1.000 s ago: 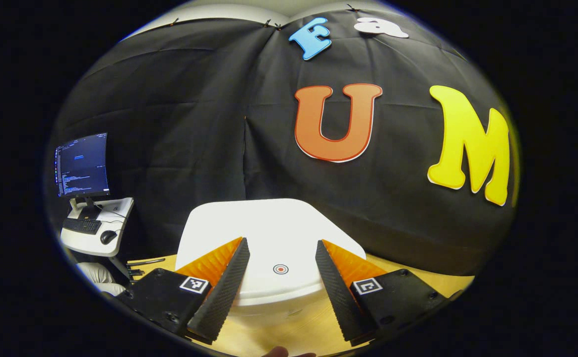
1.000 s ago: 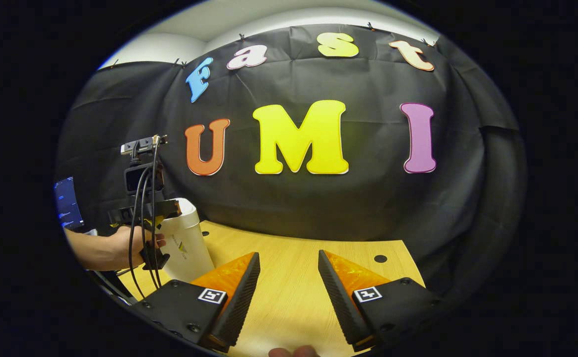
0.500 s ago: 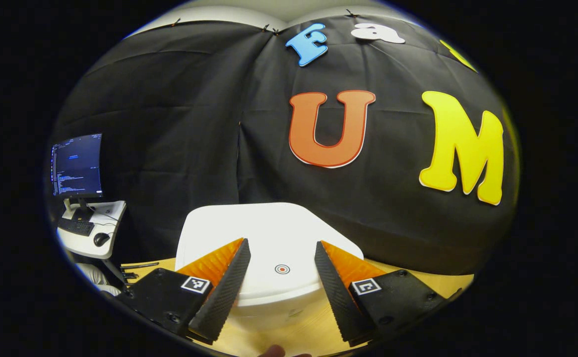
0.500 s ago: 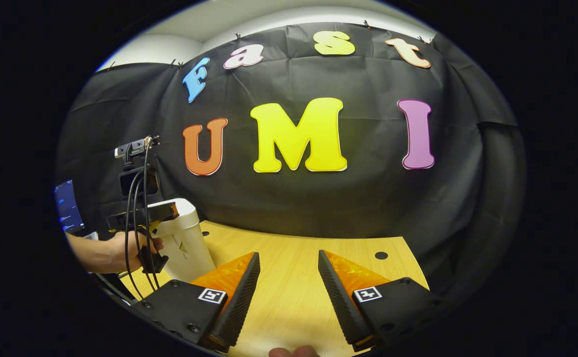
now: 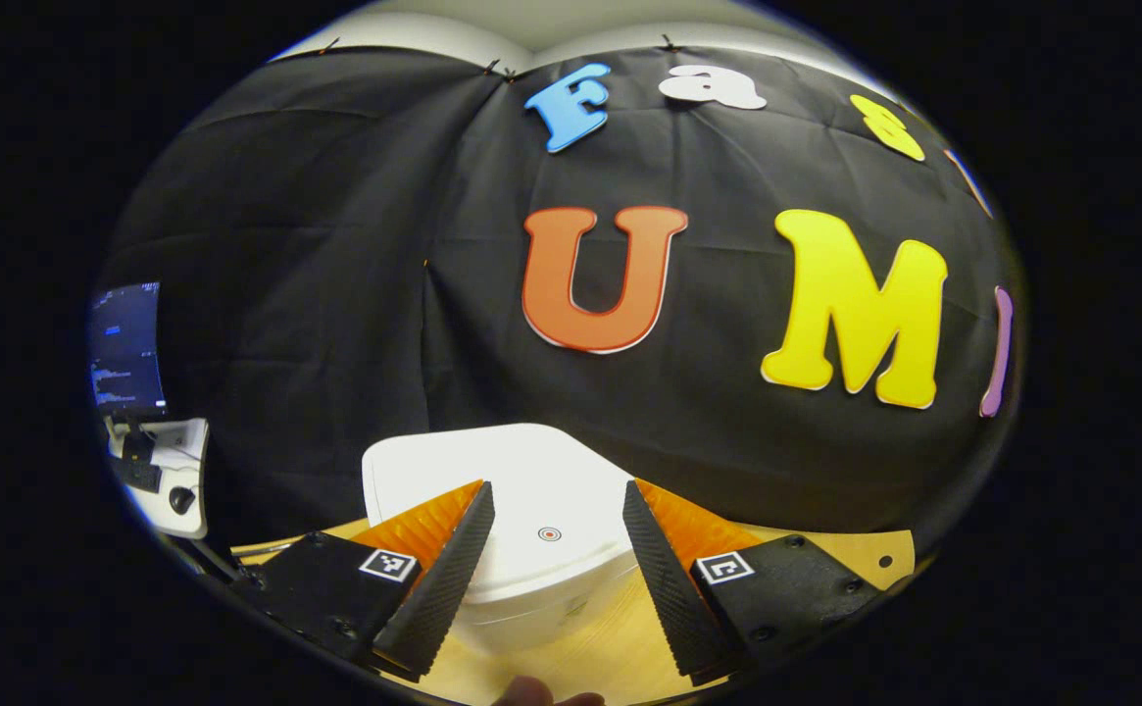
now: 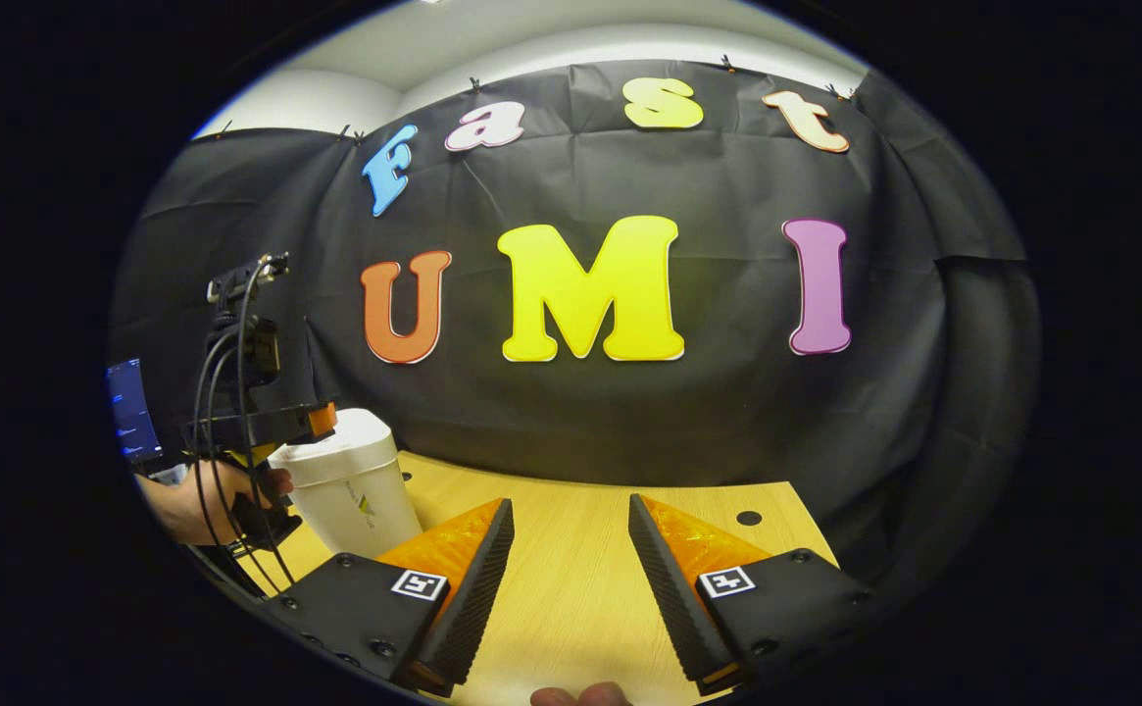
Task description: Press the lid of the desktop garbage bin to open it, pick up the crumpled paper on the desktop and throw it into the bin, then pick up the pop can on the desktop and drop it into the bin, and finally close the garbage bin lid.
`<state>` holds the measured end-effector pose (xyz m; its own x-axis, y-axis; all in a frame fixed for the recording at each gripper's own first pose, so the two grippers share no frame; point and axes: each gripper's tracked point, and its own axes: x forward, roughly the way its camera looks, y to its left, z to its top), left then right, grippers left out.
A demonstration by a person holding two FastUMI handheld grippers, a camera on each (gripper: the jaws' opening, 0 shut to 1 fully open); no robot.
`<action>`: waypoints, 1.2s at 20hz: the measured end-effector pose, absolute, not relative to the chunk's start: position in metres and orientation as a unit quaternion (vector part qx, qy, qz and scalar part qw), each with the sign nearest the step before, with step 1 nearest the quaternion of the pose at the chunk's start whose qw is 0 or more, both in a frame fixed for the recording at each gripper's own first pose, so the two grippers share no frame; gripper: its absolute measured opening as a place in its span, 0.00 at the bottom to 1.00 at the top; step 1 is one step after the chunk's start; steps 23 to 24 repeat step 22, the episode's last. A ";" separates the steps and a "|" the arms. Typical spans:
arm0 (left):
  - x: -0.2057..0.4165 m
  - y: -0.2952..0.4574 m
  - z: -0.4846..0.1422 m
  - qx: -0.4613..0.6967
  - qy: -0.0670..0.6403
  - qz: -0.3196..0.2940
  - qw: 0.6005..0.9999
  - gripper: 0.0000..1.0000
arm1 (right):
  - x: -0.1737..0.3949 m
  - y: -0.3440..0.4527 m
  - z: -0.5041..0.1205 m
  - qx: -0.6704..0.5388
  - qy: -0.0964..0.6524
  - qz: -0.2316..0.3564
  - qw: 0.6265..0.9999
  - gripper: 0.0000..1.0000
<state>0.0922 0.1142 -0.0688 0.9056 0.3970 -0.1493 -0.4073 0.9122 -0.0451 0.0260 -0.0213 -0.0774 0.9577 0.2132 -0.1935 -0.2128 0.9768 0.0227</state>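
The white garbage bin point(image 5: 531, 549) stands on the counter point(image 6: 580, 579) directly ahead of the left tongs point(image 5: 556, 549), its closed lid's target mark between their wide-spread tips. The right tongs point(image 6: 563, 574), also wide and empty, sit well to the bin's right, so the left is nearer.

The bin point(image 5: 531, 510) is white, with a small red-and-white ringed target mark point(image 5: 550, 534) on its lid point(image 5: 492, 471); in the right gripper view its side carries a small logo point(image 6: 363, 505) that looks yellow and dark, though it is too small to be sure. The desk point(image 6: 580, 549) is light yellow wood with a fine grain and a black round hole point(image 6: 749, 517). Each gripper body is black with a black-and-white square marker point(image 5: 386, 565). The wall cloth point(image 5: 335, 245) is black. A monitor point(image 5: 124, 348) glows dark blue with pale lines, above a white stand point(image 5: 173, 471).
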 end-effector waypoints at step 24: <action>-0.018 -0.007 -0.030 0.021 0.007 -0.012 1.000 0.91 | -0.027 -0.021 -0.042 0.011 0.044 0.031 0.998 0.79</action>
